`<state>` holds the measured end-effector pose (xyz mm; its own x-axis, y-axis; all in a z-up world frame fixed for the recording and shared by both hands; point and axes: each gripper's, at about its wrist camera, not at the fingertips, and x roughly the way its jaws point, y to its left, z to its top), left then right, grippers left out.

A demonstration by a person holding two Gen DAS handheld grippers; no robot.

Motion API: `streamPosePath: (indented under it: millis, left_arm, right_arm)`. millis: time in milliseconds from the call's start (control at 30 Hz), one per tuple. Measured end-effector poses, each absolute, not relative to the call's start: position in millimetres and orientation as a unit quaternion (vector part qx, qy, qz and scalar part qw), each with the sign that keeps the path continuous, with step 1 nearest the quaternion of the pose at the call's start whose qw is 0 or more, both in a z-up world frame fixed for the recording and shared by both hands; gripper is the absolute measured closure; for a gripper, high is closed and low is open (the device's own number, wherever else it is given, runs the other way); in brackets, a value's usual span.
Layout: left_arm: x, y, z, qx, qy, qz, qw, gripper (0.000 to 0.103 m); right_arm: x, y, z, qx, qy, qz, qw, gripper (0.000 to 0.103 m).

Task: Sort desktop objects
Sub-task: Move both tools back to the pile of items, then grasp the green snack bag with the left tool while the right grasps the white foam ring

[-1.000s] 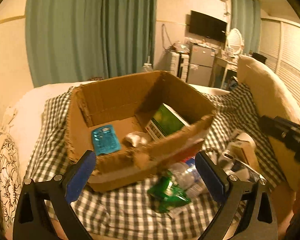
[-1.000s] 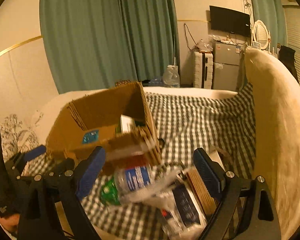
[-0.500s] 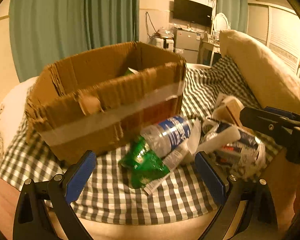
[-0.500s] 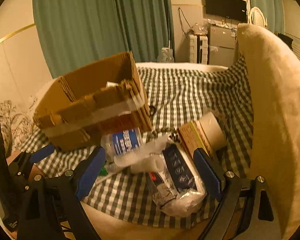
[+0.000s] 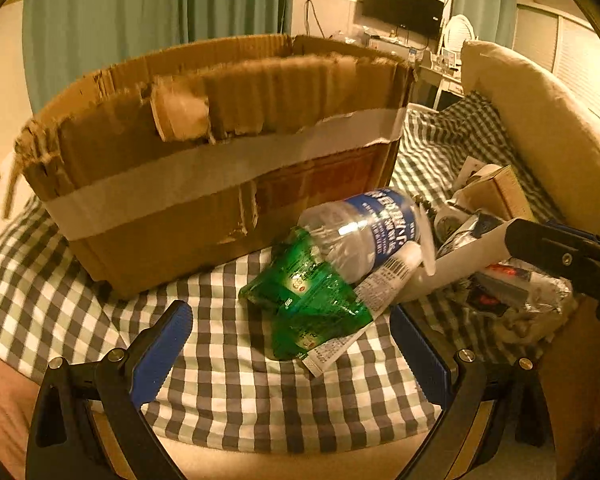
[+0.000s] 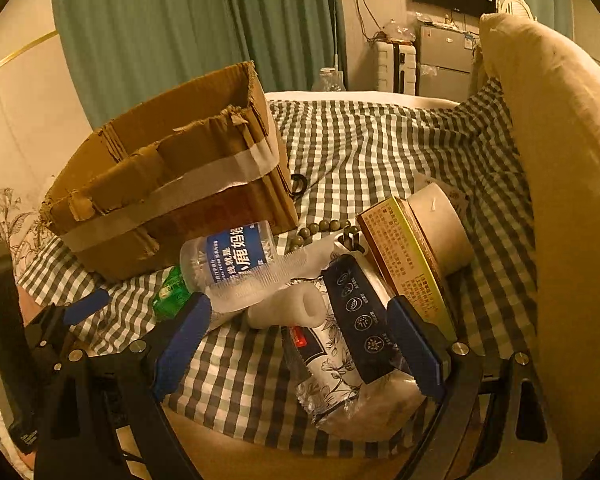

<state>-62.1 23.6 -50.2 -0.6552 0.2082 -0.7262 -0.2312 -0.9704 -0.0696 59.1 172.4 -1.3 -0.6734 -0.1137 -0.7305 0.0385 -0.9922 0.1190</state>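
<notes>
Both tongs held apart, nothing clamped.
Left tongs (image 5: 290, 346) are aimed at green wrapper (image 5: 308, 304) and water bottle (image 5: 360, 232), lying on checked cloth (image 5: 228, 392) before cardboard box (image 5: 204, 168); right tongs (image 6: 300, 344) over patterned packet (image 6: 332, 364).

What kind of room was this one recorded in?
Most likely a bedroom or small studio flat: green curtains, a wall-mounted TV, a small fridge, and a checked cloth over a soft surface beside a big cushion.
</notes>
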Motion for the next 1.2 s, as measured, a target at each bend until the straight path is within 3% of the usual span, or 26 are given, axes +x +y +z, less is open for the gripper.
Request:
streamPosePath:
  millis: [267,467,567,633,700,800,1133,1200]
  left_arm:
    - [-83.1,13.8,-67.2,-0.413,-0.010,0.904,0.107,0.002]
    - [-91.2,6.9,-72.5,-0.412,-0.033,0.904,0.109,0.002]
    - [-94.8,4.8,-74.2,-0.412,-0.039,0.903,0.110,0.002]
    - [-97.7,5.0,-77.0,-0.413,-0.042,0.902,0.113,0.002]
    - [-98.6,6.5,-79.0,-0.415,-0.038,0.901,0.119,0.002]
    - [-99.8,8.2,-82.0,-0.414,-0.036,0.901,0.126,0.002]
    - [-106.1,-0.7,-92.9,-0.436,-0.061,0.887,0.139,0.000]
    - [-102.6,-2.7,-90.8,-0.433,-0.059,0.888,0.141,0.008]
  right_arm:
    - [47.2,174.0,-12.2,0.418,-0.058,-0.905,0.049,0.015]
    - [40.0,169.6,-19.8,0.433,-0.055,-0.898,0.056,0.029]
    - [37.3,166.4,-22.9,0.439,-0.050,-0.895,0.061,0.038]
    - [35.3,164.7,-25.7,0.445,-0.049,-0.892,0.067,0.058]
    - [33.9,162.5,-28.1,0.449,-0.046,-0.889,0.072,0.068]
    - [35.4,160.6,-27.8,0.446,-0.042,-0.891,0.074,0.077]
    - [39.6,159.3,-25.5,0.441,-0.041,-0.893,0.079,0.080]
    - [41.1,159.9,-25.0,0.438,-0.043,-0.894,0.081,0.080]
